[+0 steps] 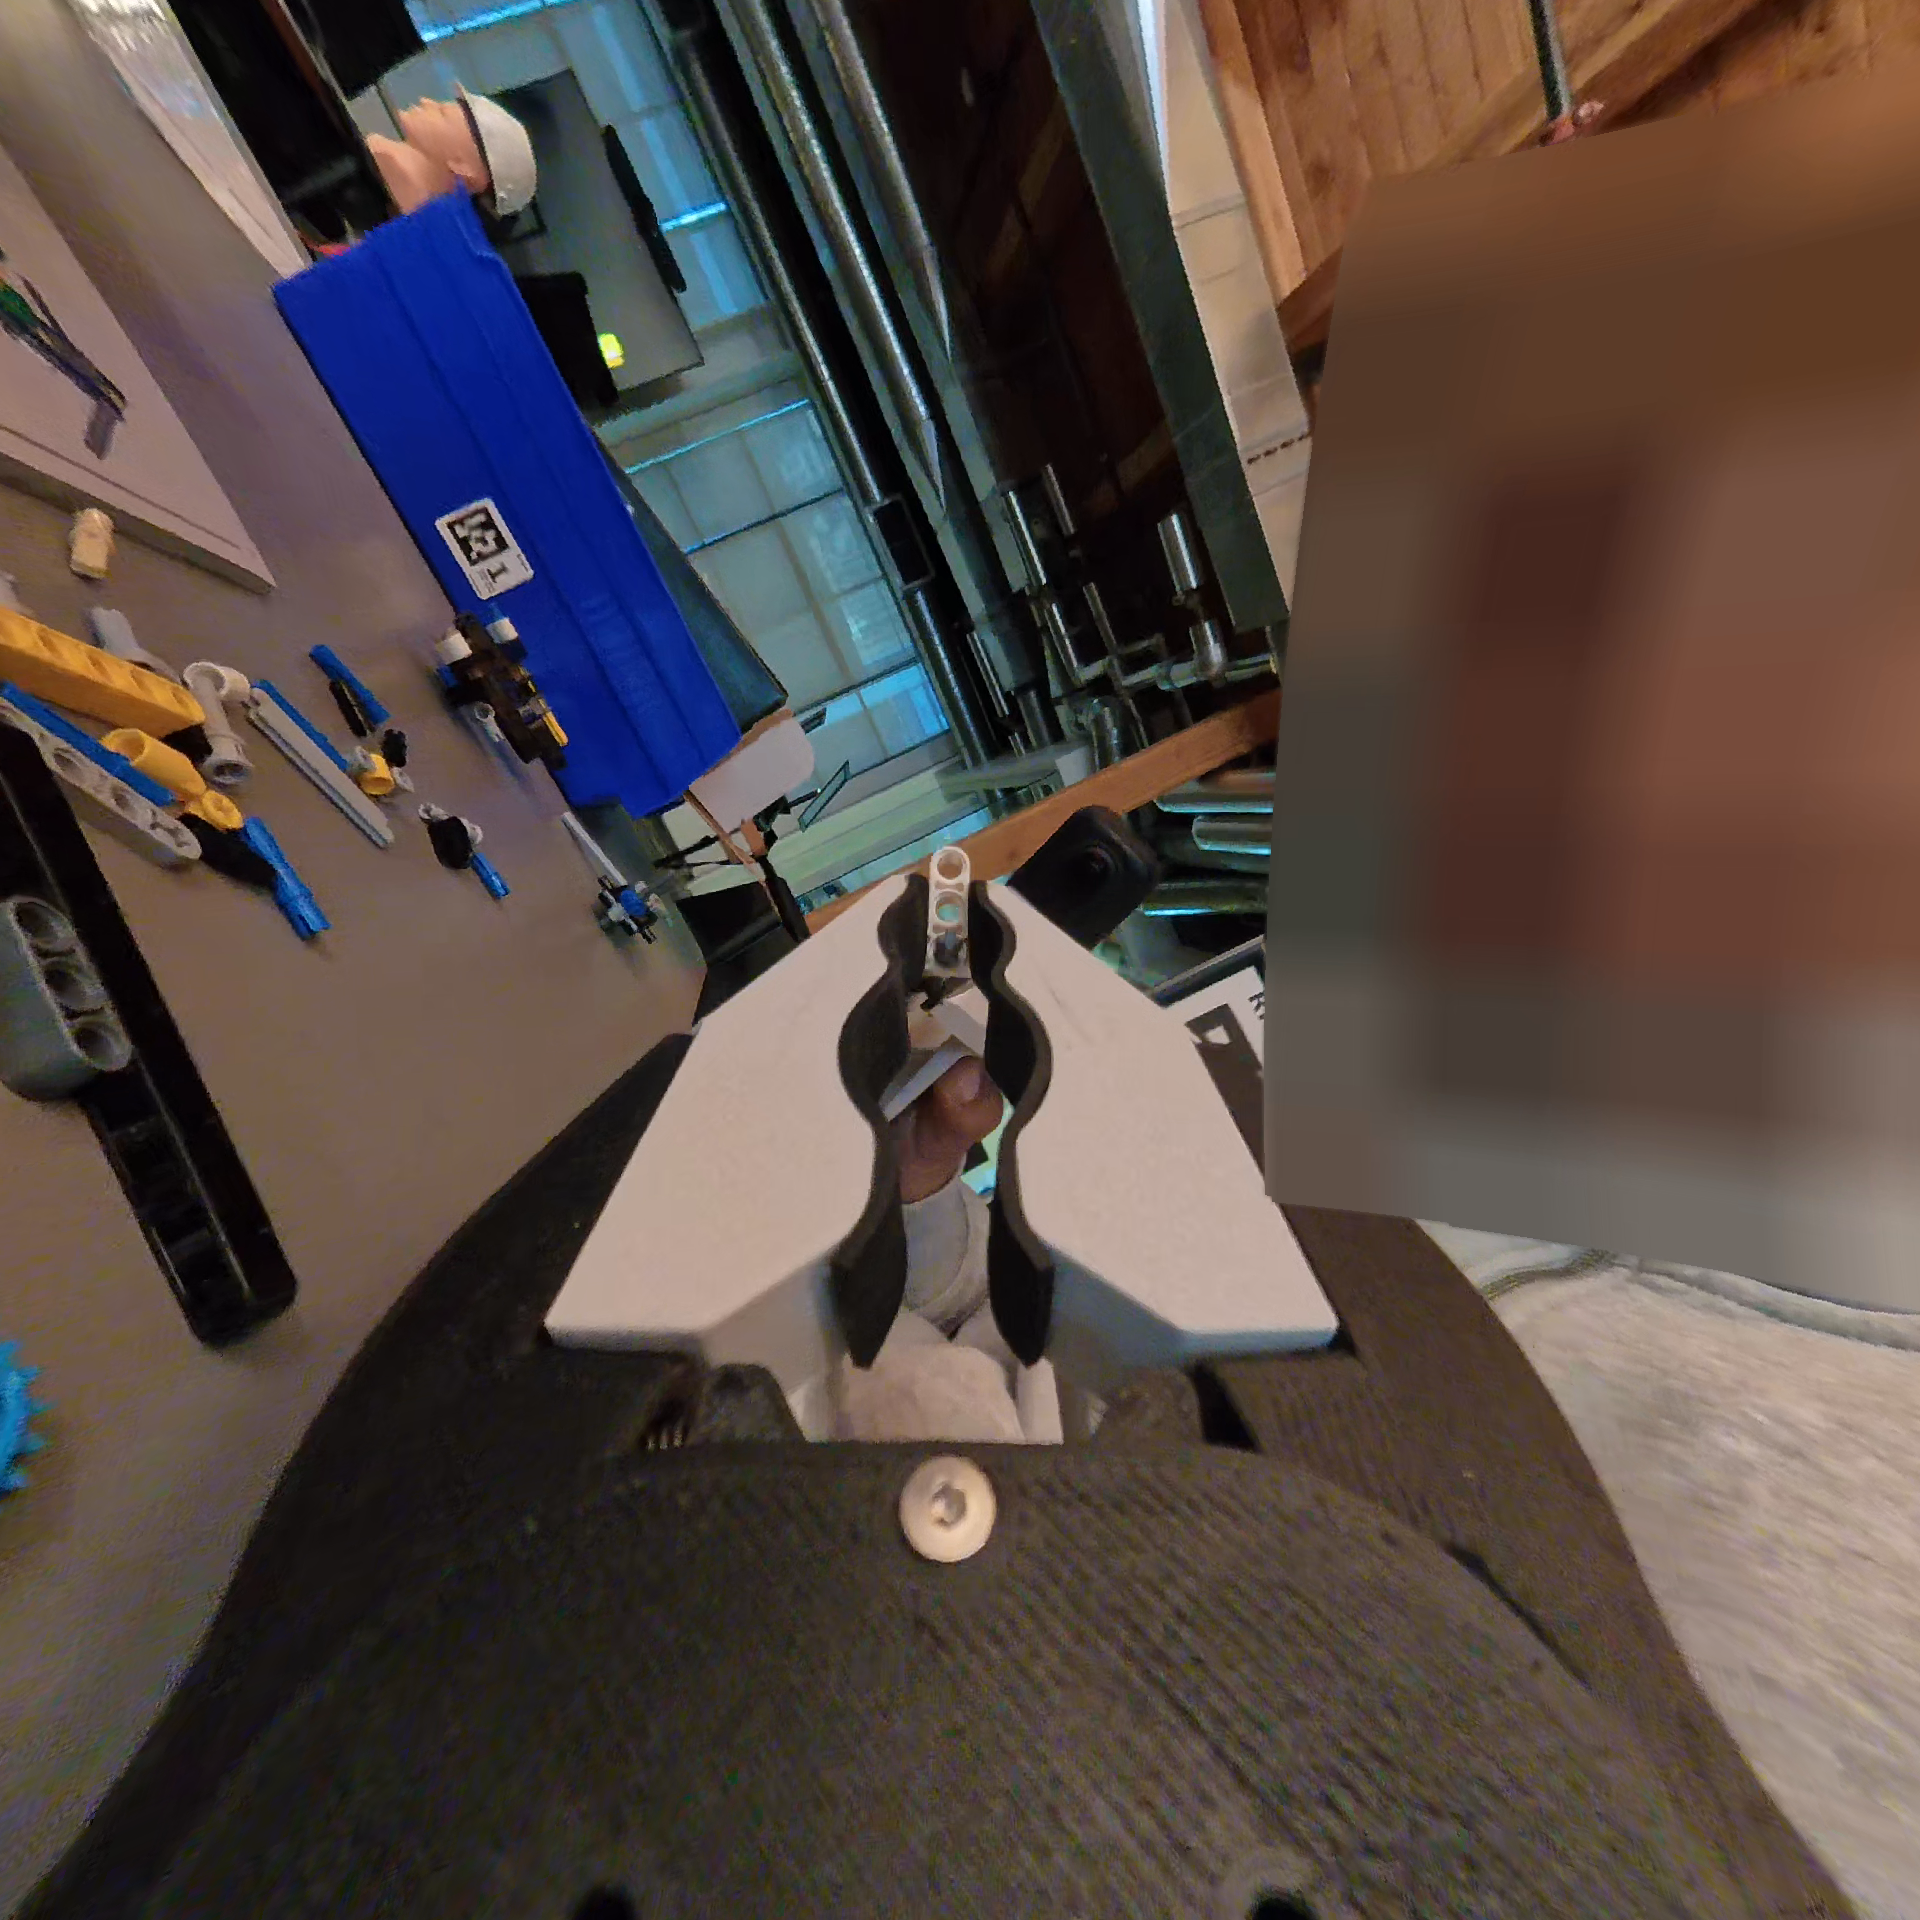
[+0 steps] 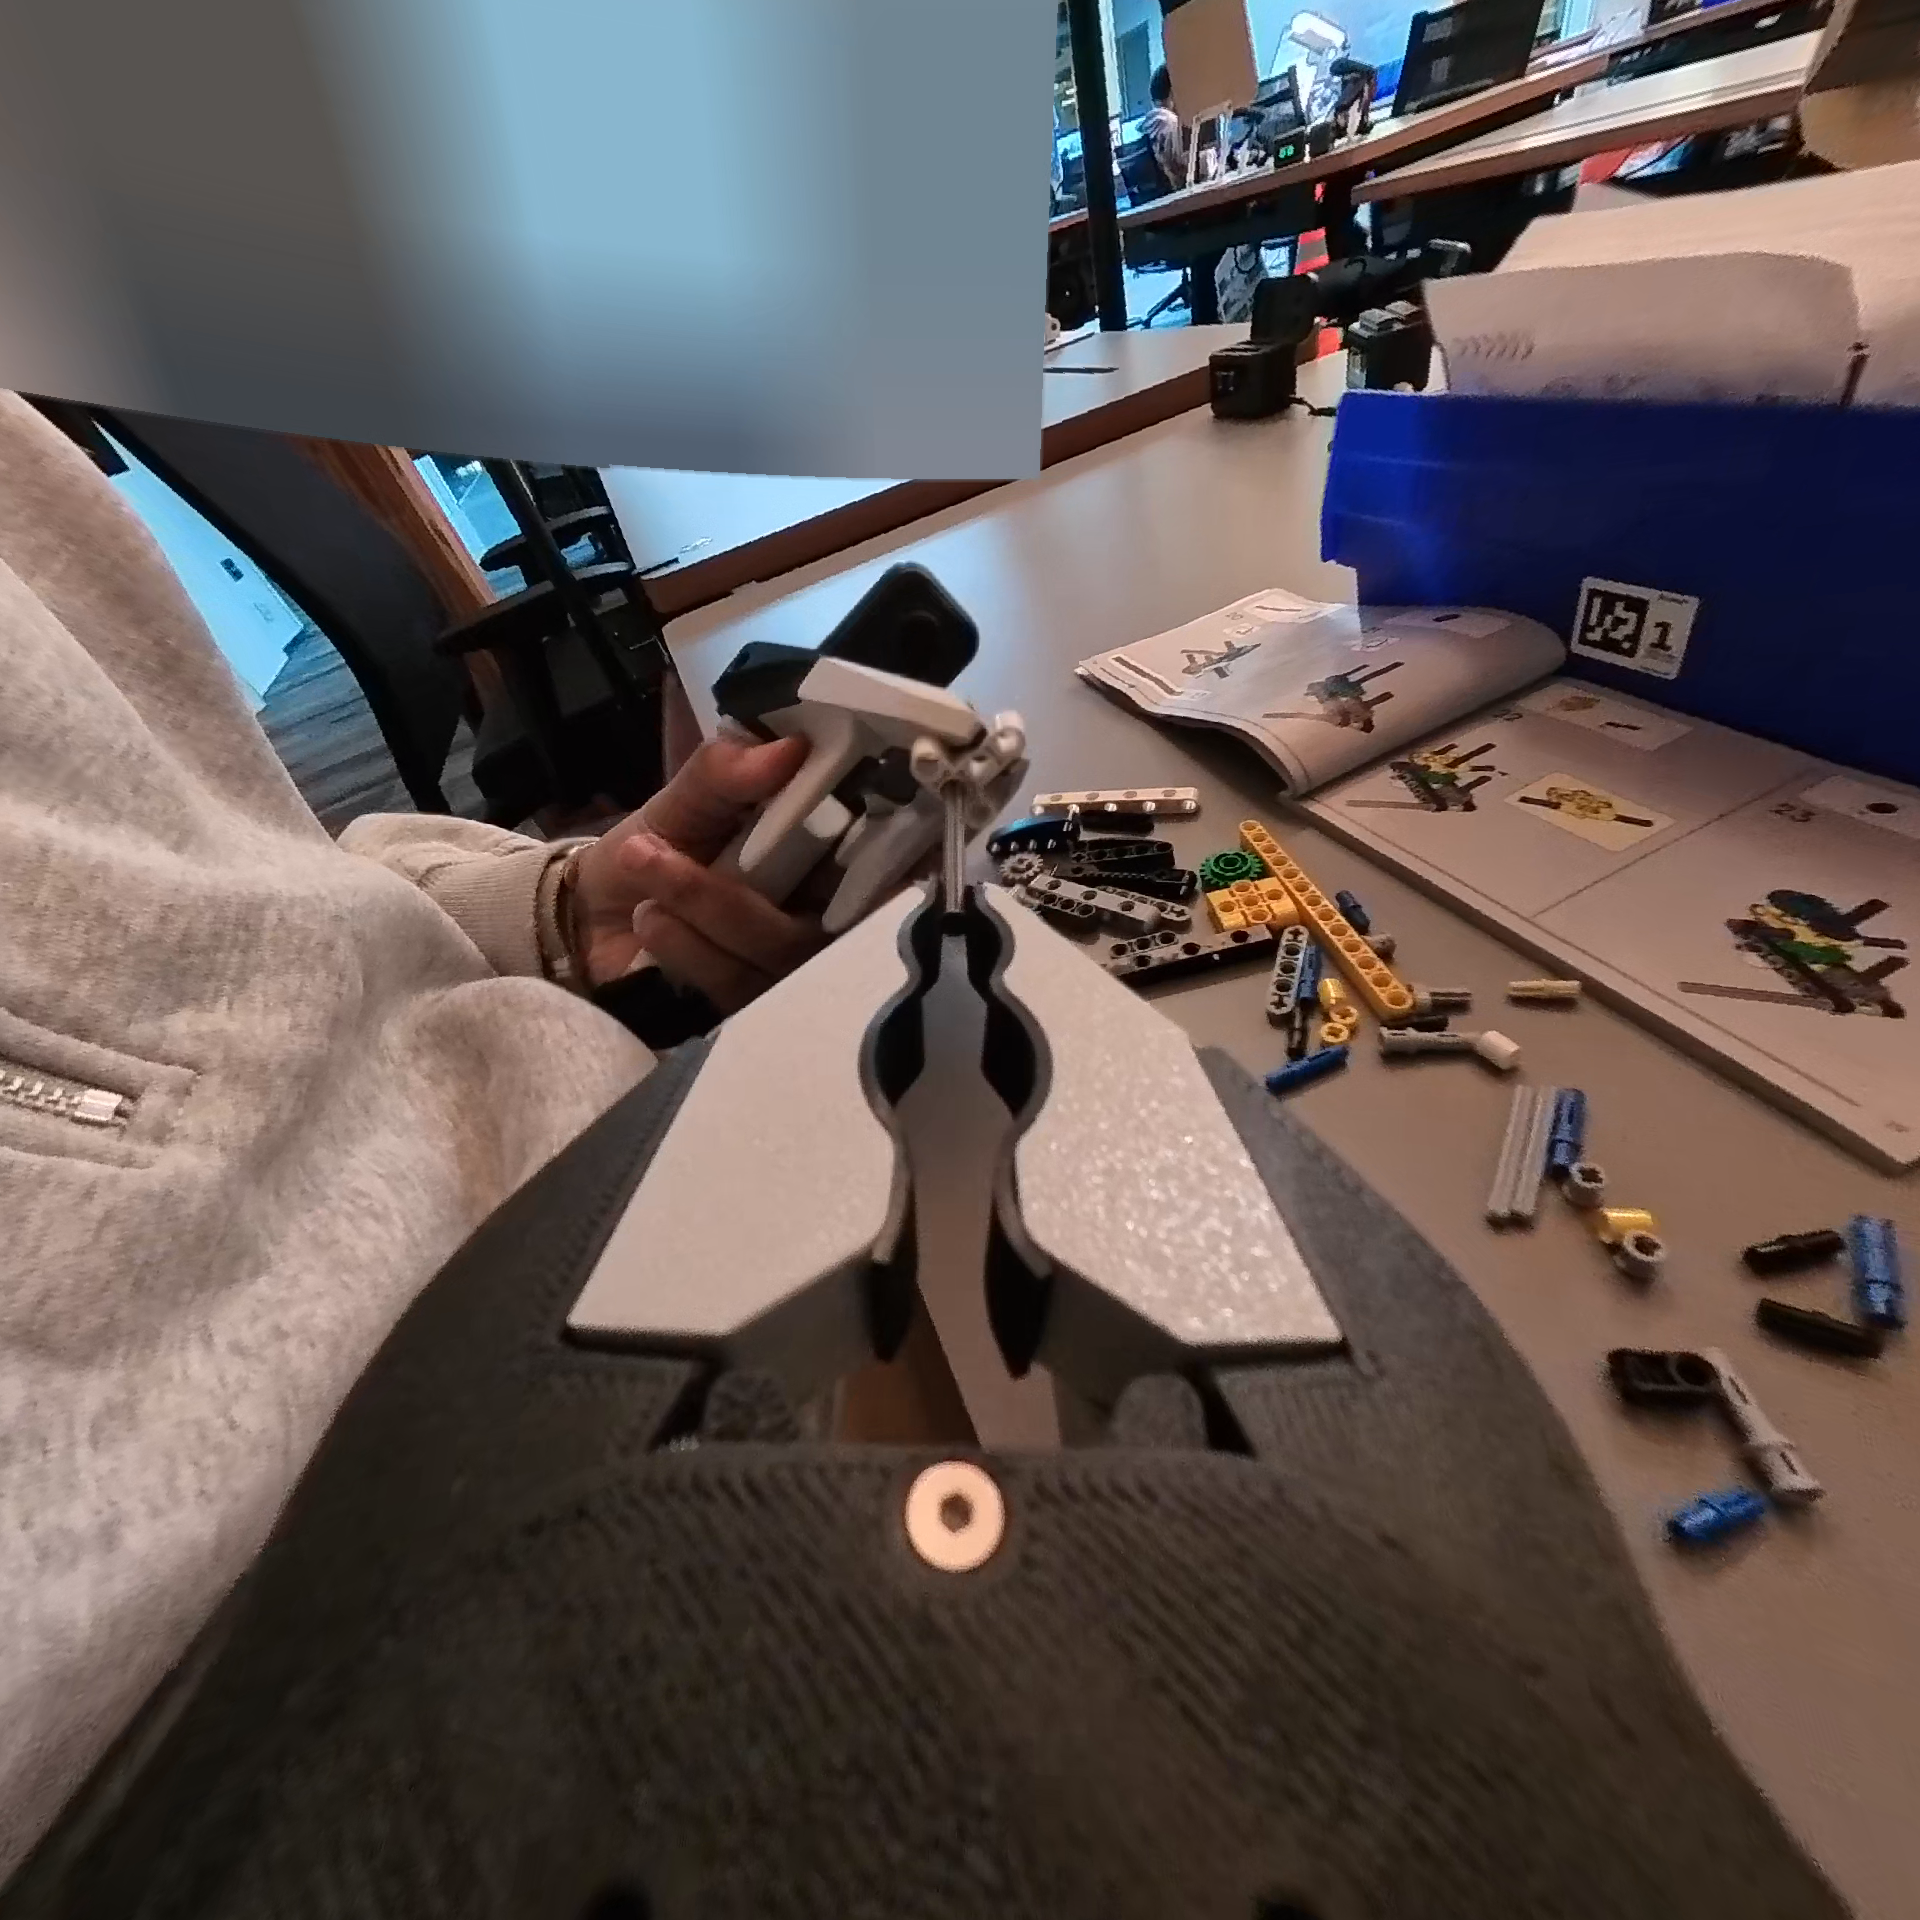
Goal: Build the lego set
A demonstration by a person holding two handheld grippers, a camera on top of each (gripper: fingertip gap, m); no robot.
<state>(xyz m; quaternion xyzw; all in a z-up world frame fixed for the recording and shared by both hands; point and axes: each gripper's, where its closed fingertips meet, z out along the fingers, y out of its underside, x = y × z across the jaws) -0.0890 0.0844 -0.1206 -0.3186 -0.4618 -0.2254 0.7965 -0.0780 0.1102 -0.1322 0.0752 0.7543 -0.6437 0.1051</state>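
My left claw (image 1: pixel 948 914) is pinched narrow on a small white lift arm (image 1: pixel 948 899), whose holed end pokes out past the fingertips. My right claw (image 2: pixel 954 914) is closed tight on a thin grey axle (image 2: pixel 952 847), and the axle's far end meets the white lift arm (image 2: pixel 961 764) held up in the air, above the near edge of the desk (image 2: pixel 1195 540) and well clear of the loose parts. Using the long yellow beam (image 2: pixel 1330 920) as my landmark: a green gear (image 2: pixel 1229 868) sits just beside its far end, a small yellow brick cluster (image 2: pixel 1252 904) touches its left side, and black beams (image 2: pixel 1143 883) lie farther left of it. To its right the open instruction booklet (image 2: pixel 1558 831) lies flat, and beyond that stands the blue bin (image 2: pixel 1621 540) with a black and white marker tag (image 2: pixel 1636 634). Nearer to me than the yellow beam, blue pins (image 2: pixel 1564 1127), black pins (image 2: pixel 1792 1252) and grey connectors (image 2: pixel 1761 1439) lie scattered apart. My hand (image 2: pixel 686 894), in a grey sleeve (image 2: pixel 312 935), grips the left tool.
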